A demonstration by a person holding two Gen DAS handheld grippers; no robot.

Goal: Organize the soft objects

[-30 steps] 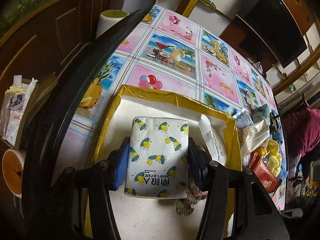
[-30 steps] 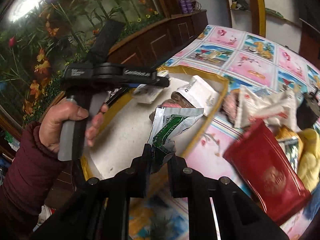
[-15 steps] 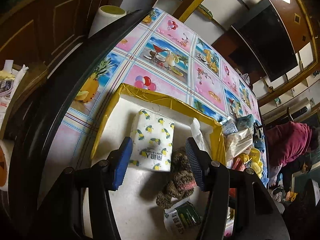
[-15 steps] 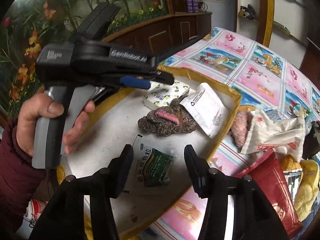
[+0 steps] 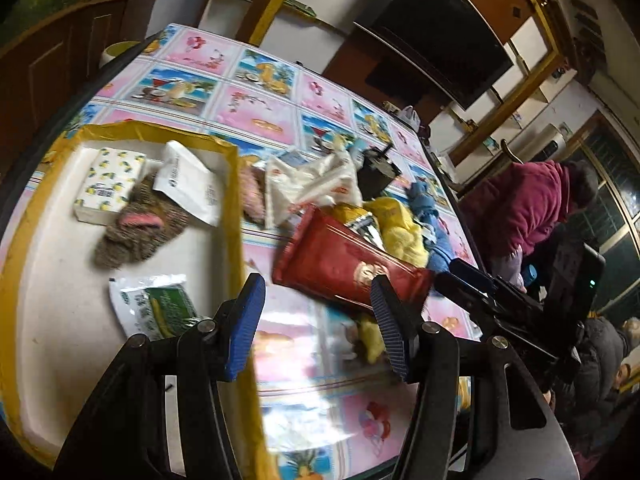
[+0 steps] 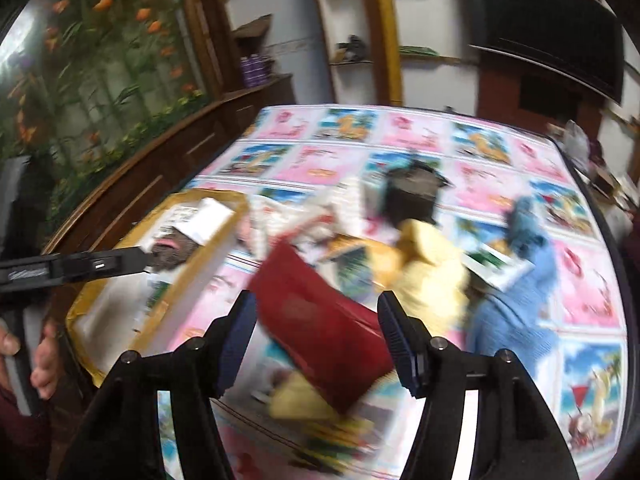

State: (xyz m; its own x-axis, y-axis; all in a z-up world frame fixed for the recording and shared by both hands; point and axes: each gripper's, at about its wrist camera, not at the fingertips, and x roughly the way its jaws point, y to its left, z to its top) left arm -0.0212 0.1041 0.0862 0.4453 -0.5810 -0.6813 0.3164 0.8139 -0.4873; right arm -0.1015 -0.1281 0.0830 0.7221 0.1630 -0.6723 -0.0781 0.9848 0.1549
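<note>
The desk (image 5: 256,112) under its picture-tile cloth has bare room along its far side, while the near half is crowded. On the left lies a shallow box (image 5: 230,184) with a yellow taped rim, its right wall running toward the left gripper (image 5: 318,322). Inside it rest a lemon-print tissue pack (image 5: 110,186), a white pouch (image 5: 188,188) leaning over a brown knitted piece (image 5: 138,230), and a green-and-white sachet (image 5: 154,306) near the front. Right of the box wall is a heap: a pink fluffy thing (image 5: 252,196) just beside the wall, white plastic bags (image 5: 308,184), a red packet (image 5: 344,266), yellow cloth (image 5: 400,232) and blue cloth (image 5: 430,216). The left gripper's jaws stand apart with nothing between them, hanging over the open cloth between the box wall and the red packet. The right gripper (image 6: 316,340) is blurred; its jaws are opening, empty, with the red packet below them. The desk's dark right edge (image 6: 600,216) lies beyond the blue cloth.
</note>
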